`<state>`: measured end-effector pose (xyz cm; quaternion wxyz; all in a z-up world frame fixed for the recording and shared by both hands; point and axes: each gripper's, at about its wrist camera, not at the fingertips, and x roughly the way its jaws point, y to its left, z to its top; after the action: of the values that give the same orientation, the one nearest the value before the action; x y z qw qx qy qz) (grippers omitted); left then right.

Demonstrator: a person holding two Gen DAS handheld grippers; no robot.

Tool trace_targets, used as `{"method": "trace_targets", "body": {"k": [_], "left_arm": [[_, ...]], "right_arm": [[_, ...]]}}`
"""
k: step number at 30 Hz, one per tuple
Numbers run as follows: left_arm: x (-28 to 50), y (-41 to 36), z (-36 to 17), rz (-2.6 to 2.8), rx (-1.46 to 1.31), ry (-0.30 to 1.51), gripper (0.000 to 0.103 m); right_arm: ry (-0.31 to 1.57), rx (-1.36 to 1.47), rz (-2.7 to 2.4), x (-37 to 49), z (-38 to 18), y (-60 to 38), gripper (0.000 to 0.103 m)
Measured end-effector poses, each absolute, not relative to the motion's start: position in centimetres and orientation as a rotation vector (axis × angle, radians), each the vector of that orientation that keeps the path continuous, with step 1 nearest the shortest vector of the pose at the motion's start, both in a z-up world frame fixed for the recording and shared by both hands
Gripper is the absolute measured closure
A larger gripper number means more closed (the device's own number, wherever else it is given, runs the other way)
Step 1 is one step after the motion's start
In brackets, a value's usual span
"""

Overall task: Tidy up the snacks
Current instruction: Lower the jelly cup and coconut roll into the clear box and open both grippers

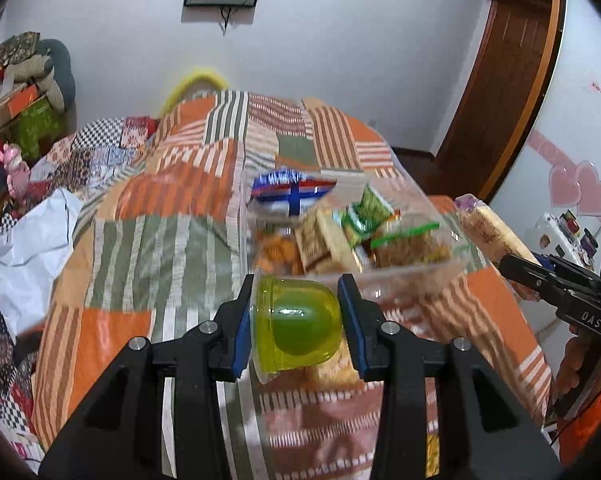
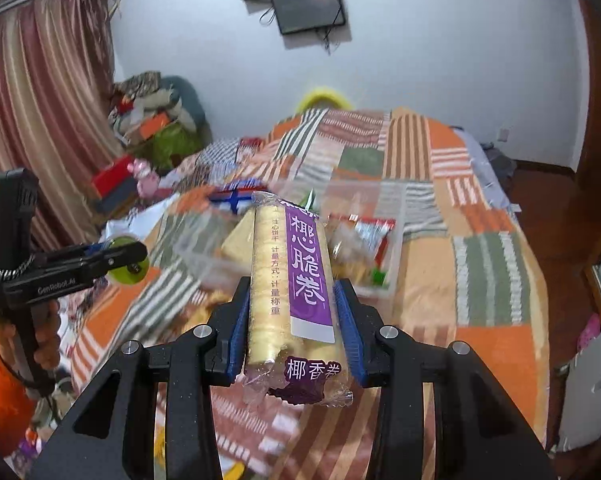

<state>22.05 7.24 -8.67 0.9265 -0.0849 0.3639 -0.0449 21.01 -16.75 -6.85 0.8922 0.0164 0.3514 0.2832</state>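
My left gripper [image 1: 298, 322] is shut on a green jelly cup [image 1: 300, 326] and holds it above the quilt, just in front of a clear plastic box [image 1: 416, 276] with several snack packs in it. My right gripper [image 2: 292, 320] is shut on a long purple-labelled pack of crisp rolls [image 2: 288, 280], held lengthwise above the bed with the clear box [image 2: 398, 240] beyond it. The right gripper [image 1: 516, 266] with the rolls [image 1: 488, 228] shows at the right in the left wrist view. The left gripper [image 2: 134, 256] with the cup [image 2: 130, 264] shows at the left in the right wrist view.
A patchwork quilt [image 1: 180, 240] covers the bed. A blue, red and white pack [image 1: 292, 194] lies at the box's far side. A white bag [image 1: 28, 240] lies at the bed's left edge. Loose snack packs [image 1: 332, 368] lie under my left gripper. A brown door [image 1: 512, 60] stands at right.
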Motion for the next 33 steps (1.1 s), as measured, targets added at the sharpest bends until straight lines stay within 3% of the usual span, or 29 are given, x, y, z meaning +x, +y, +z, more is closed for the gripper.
{"method": "trace_targets", "body": {"k": [19,33], "left_arm": [[30.7,7.1,-10.1,-0.061,-0.208,0.749,0.064],[32.9,6.7,-13.3,-0.048,-0.206,0.851,0.063]], "right_arm": [[0.751,0.059,0.446,29.7,-8.7,-15.8,0.066],[0.805,0.015,0.422,30.6,-10.0,-14.3,0.064]]}}
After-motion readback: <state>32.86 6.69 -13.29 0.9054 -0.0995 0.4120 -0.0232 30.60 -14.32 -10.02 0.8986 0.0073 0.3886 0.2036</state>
